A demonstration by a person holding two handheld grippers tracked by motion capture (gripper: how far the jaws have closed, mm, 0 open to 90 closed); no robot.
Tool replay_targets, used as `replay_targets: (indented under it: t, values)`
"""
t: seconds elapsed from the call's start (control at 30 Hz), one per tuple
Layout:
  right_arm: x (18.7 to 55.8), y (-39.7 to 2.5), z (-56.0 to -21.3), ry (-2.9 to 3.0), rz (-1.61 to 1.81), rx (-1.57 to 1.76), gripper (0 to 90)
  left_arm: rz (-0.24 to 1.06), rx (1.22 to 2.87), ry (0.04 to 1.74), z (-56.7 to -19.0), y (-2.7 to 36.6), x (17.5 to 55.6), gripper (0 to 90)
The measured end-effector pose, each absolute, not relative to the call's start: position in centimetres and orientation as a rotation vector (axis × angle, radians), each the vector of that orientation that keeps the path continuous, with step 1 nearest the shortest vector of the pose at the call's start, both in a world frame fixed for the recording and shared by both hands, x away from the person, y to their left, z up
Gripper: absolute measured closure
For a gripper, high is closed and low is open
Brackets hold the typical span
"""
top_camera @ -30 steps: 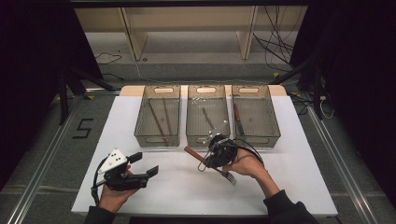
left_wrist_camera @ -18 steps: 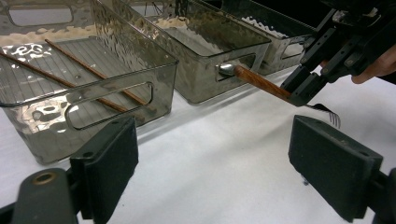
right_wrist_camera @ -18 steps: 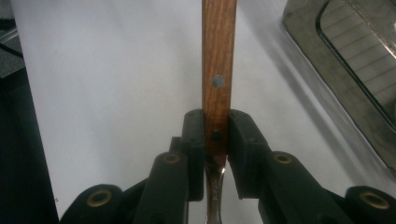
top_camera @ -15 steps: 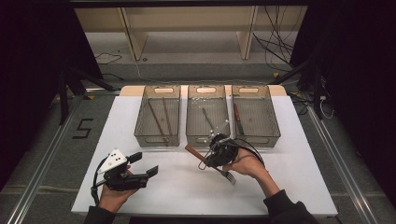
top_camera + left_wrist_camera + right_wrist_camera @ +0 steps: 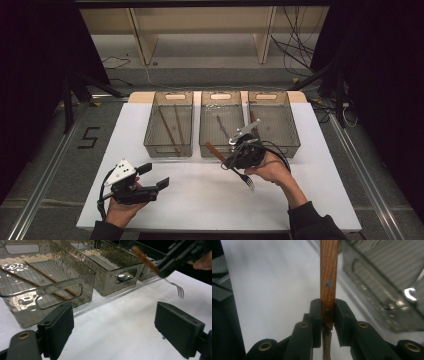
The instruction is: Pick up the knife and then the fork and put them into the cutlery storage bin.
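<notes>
Fork (image 5: 235,167): wooden-handled; we found it clamped in the right gripper (image 5: 239,156), jaws closed tight on the lower handle (image 5: 328,285) near the rivets, tines (image 5: 179,291) hanging free above the table (image 5: 200,200), just in front of the middle bin (image 5: 220,145).
Change: against the frames a second and half a second earlier, we noted that the fork had risen slightly and drawn closer to the bins; the left hand had not moved.
Meaning: we judged the fork lifted and on its way to a bin, not yet released.
Left gripper (image 5: 152,176): jaws spread wide, holding nothing, resting low near the table's front edge.
Left bin (image 5: 167,145): two long wooden sticks (image 5: 42,281) lay inside.
Middle bin: a metal utensil (image 5: 222,127) lay inside.
Right bin (image 5: 290,135): contents not clear to us.
Writing: a dark "5" (image 5: 90,137) marked on the floor left of the table; we read no brands or labels on bins or grippers.
</notes>
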State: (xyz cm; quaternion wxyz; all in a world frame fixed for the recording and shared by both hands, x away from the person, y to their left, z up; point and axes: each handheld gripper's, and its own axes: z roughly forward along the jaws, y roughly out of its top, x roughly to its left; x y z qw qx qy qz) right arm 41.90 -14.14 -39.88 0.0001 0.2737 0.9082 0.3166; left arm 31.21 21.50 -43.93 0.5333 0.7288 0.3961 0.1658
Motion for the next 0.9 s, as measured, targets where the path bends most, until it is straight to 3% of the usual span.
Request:
replay_targets:
  t: [0.43,0.9]
  values:
    - [44.7,-19.7,-35.4,2.601,1.204,1.054,77.7,0.39,1.725,0.955,-44.0,21.5,31.3,15.6]
    - [47.9,-24.4,-33.9,2.442,1.183,1.236,77.7,0.391,1.724,0.956,-44.0,21.6,31.3,15.6]
